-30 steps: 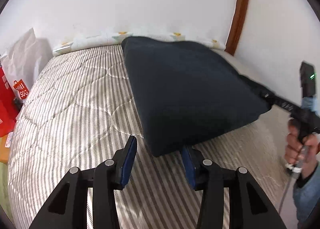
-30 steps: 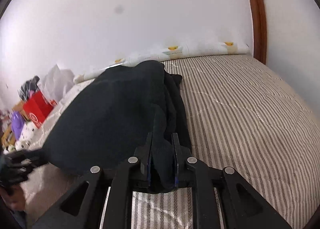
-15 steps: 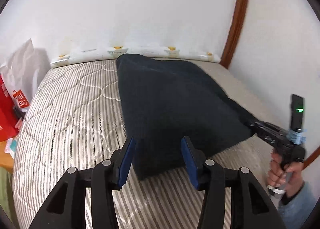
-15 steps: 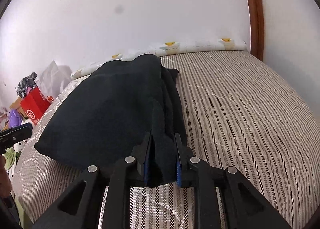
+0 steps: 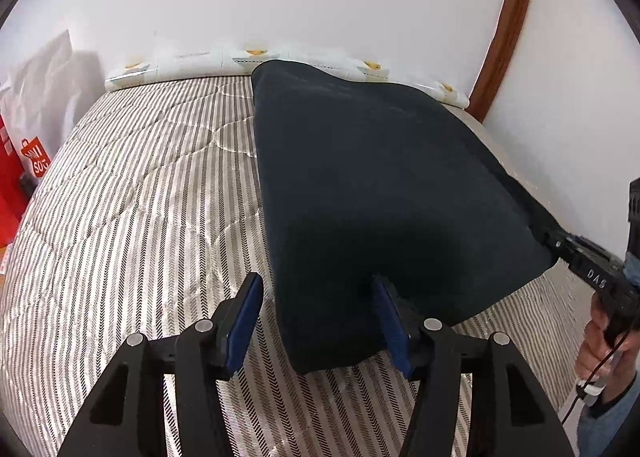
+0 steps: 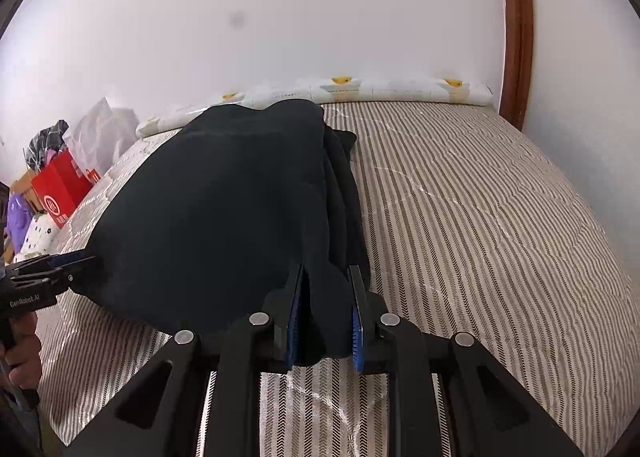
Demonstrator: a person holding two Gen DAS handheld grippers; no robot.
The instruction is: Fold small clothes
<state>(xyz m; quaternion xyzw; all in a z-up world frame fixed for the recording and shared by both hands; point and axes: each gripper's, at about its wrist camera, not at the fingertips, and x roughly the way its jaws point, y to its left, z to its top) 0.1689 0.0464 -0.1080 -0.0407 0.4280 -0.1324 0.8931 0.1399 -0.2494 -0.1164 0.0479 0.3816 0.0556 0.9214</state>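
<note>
On the striped quilted bed [image 5: 132, 193], a dark navy folded garment [image 5: 372, 185] lies stretched between two tools. Left hand-held gripper [image 5: 320, 313] is opening, the near corner loose between its blue pads; right hand-held gripper [image 6: 325, 317] pinches the other corner's bunched layers. With one corner let go, any tug from the right could drag the fold askew or spill the stacked layers at its right edge.

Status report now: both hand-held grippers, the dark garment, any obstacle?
Left hand-held gripper opening, dark garment corner between its jaws. Right hand-held gripper shut on garment edge. Striped bed shows no obstacle.
</note>
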